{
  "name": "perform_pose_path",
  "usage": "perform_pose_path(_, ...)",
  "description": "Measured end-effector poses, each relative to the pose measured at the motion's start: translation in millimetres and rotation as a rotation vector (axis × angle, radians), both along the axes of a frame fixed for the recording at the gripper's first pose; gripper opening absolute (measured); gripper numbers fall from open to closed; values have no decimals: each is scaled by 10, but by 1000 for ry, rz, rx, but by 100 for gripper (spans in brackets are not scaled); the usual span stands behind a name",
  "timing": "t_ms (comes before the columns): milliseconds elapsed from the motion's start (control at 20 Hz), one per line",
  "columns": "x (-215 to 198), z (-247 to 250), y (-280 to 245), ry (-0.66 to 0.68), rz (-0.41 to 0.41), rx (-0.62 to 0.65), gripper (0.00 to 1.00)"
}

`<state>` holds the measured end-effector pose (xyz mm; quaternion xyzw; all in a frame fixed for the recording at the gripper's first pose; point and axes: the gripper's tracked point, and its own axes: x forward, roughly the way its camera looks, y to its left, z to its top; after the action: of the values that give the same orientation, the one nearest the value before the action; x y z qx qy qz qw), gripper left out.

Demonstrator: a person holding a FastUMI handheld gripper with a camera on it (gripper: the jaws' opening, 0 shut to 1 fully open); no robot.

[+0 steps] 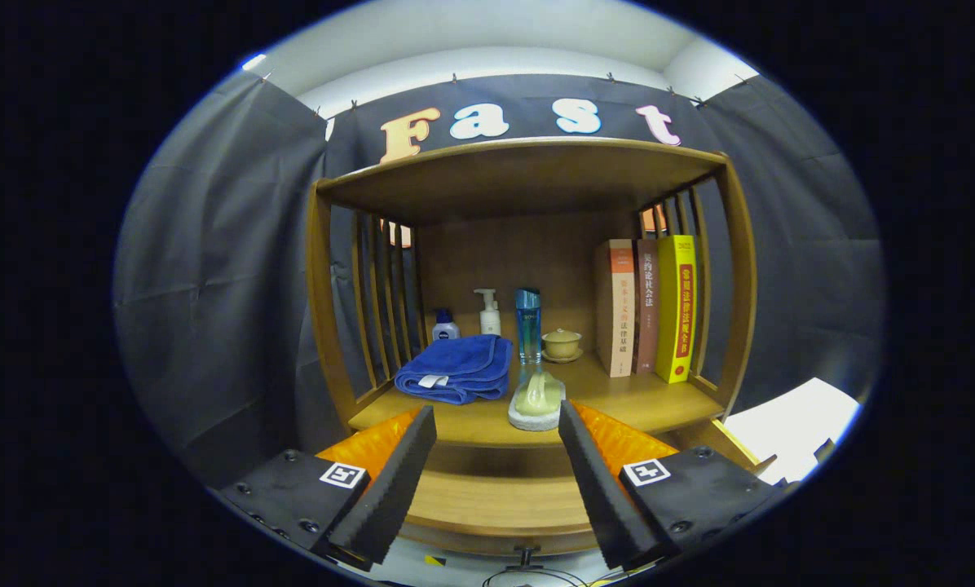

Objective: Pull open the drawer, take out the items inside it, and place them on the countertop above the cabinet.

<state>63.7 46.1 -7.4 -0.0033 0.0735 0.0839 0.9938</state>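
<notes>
A wooden cabinet (528,175) stands against black cloth walls (218,269) pinned up in folds on the left, back and right. It has a flat top board, slatted sides (381,293) and a solid wooden back panel (520,253). Above the cloth runs a pale wall (487,61) and a white ceiling, with a small bright light (253,61) at the upper left. Light falls evenly on the cabinet's wood, and its inner top lies in shade. By the cabinet's right lower corner sits a white surface (789,424).
</notes>
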Motion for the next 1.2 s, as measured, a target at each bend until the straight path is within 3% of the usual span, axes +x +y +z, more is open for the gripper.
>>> perform_pose_path(650, -937, -558, -52, -55, -9, -80, 99)
perform_pose_path(1200, -1028, -977, -115, -5, -17, -96, 99)
